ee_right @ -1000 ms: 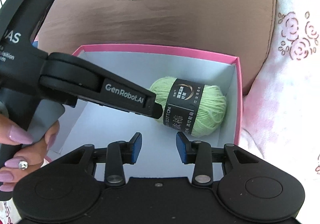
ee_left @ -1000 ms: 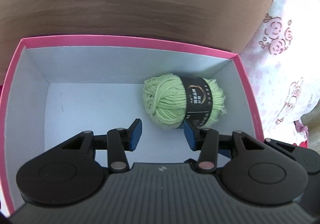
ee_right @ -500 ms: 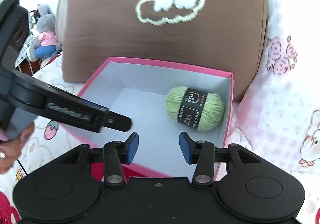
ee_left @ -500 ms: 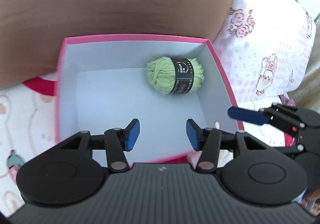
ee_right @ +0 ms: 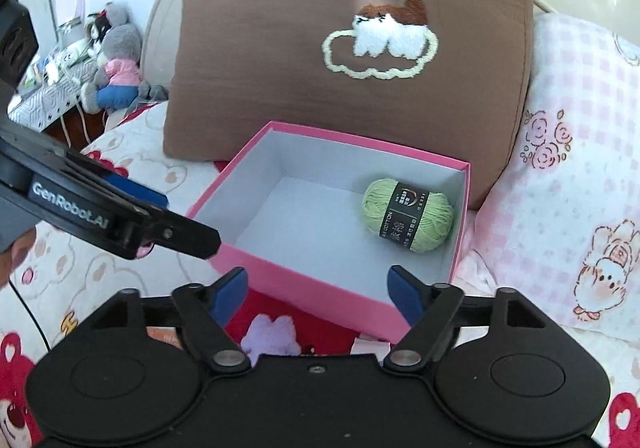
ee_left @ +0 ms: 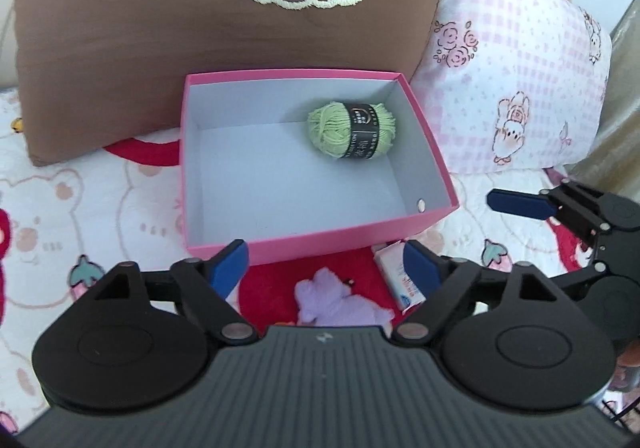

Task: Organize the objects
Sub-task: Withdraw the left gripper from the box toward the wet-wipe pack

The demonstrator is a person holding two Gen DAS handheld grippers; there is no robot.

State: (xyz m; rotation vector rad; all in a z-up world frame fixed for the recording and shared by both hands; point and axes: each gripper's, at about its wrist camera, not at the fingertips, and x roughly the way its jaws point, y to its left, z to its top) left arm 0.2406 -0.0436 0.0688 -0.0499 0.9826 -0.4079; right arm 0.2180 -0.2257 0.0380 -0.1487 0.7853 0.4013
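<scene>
Green yarn ball (ee_left: 351,129) already in pink box (ee_left: 320,238); we hover w/ left tongs (ee_left: 326,264) & right tongs (ee_right: 316,292) opening, empty, purple plush (ee_left: 338,302) & small packet (ee_left: 396,276) left on bed.

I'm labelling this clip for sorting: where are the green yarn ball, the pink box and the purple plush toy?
green yarn ball (ee_left: 329,127), left wrist view, on its bare green strands.
pink box (ee_left: 320,238), left wrist view, on its near outer wall.
purple plush toy (ee_left: 320,296), left wrist view, on its body.
</scene>
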